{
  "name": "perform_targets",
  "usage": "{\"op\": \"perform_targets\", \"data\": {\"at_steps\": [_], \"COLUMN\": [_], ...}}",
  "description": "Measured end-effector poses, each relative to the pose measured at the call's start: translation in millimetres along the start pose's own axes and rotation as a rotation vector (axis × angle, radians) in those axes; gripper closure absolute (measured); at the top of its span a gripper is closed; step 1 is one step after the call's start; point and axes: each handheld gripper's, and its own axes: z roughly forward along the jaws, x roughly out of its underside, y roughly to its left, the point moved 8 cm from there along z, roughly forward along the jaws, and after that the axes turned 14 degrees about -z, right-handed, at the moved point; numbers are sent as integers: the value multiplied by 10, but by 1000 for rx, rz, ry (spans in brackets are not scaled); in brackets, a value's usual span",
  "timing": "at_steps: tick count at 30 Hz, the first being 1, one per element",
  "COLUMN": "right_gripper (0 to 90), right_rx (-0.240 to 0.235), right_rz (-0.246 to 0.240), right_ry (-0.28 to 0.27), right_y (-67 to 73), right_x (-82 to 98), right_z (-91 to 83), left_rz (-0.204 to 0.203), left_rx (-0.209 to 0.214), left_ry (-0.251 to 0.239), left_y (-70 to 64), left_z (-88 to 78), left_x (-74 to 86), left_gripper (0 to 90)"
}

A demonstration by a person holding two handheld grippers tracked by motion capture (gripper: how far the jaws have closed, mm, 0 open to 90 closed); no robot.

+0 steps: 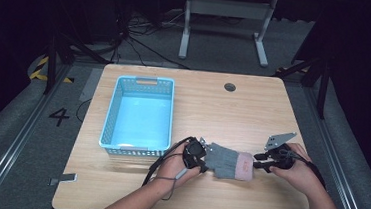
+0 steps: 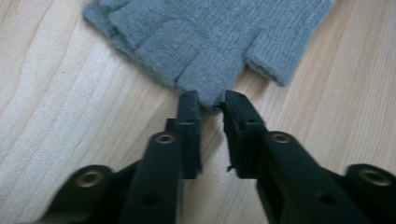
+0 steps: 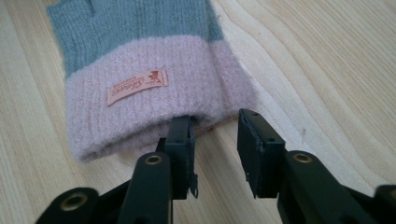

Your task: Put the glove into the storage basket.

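Both pairs of jaws stand narrowly apart at a grey glove [image 1: 225,160] lying flat on the table [image 1: 213,106] — the left gripper [image 2: 211,103] at its fingertip edge, the right gripper [image 3: 215,122] at its pink cuff [image 3: 154,100]. Whether either truly pinches fabric is hard to make out. A blue basket [image 1: 140,113] sits just beyond the left hand [image 1: 176,164].

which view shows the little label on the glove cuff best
The right gripper view: the label lies facing the camera on the glove's pink cuff, though its print is blurred. The high view shows the cuff too small to reveal it; the left gripper view shows the grey finger end.
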Motion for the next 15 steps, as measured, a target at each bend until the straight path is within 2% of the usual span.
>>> {"op": "perform_targets", "data": {"at_steps": [4,7,10,13,15], "right_gripper": [781,848,871,874,874], "right_rx": [-18,-9,3,7,7], "right_rz": [-26,-33,-27,-22,-25], "right_ry": [5,7,4,-6,-5], "right_y": [38,34,30,32,28], "right_x": [-30,-41,-56,-83,-85], "right_z": [10,2,-26,-58,-60], "left_rz": [7,7,4,-20,-52], "left_rx": [-18,-28,-30,-23,-12], "left_ry": [8,12,12,5,3], "left_y": [12,17,18,19,36], "left_z": [-9,-6,-7,-15,-41], "left_x": [-3,0,7,16,42], "left_gripper": [900,900,900,900,895]}}
